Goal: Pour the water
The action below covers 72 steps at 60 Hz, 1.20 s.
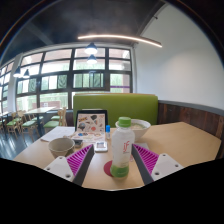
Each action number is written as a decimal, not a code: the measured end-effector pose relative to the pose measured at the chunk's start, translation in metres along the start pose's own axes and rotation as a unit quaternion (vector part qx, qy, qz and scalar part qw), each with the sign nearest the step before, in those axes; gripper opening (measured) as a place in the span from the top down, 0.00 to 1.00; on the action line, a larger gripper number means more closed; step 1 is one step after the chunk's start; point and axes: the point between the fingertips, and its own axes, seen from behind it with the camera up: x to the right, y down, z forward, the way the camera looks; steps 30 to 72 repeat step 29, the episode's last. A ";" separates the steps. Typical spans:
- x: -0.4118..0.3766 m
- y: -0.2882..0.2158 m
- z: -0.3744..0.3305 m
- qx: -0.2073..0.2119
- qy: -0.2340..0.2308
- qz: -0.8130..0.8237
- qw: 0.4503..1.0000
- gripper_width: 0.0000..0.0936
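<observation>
1. Translucent plastic with a green cap and green base: that is the bottle [121, 149], standing upright between your gripper's [118, 161] two fingers on the round wooden table [190, 140].
2. Your tongs are spread wide. The pink pads [146, 157] sit to either side of the bottle, and the view does not settle whether either one touches it, so treat the bottle as not yet held.
3. Close evenly, so both pads meet the bottle's middle together; a one-sided push could tip it.
4. Grip at the waist, below the cap, where the wall looks straight. My guess is that thin plastic will give a little, so squeeze firmly but not hard.
5. Beyond your left finger sits a grey bowl [62, 145], and beyond the bottle a pale bowl [136, 127]; either could be the target, I cannot tell which.
6. Whether the cap is loosened cannot be seen. Check that before you tilt.
7. Lift straight up before swinging, clear of the picture book [90, 123] propped ahead of the fingers.
</observation>
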 end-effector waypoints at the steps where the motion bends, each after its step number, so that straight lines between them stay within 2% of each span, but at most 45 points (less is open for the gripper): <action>1: -0.001 0.000 -0.009 -0.001 0.001 -0.002 1.000 0.11; 13: -0.015 -0.010 -0.136 0.014 0.031 -0.004 0.999 0.12; 20: -0.013 -0.003 -0.187 0.021 0.043 0.005 0.999 0.12; 27: -0.018 -0.003 -0.218 0.029 0.036 0.006 0.999 0.12; 72: -0.018 -0.003 -0.223 0.030 0.035 0.006 0.999 0.12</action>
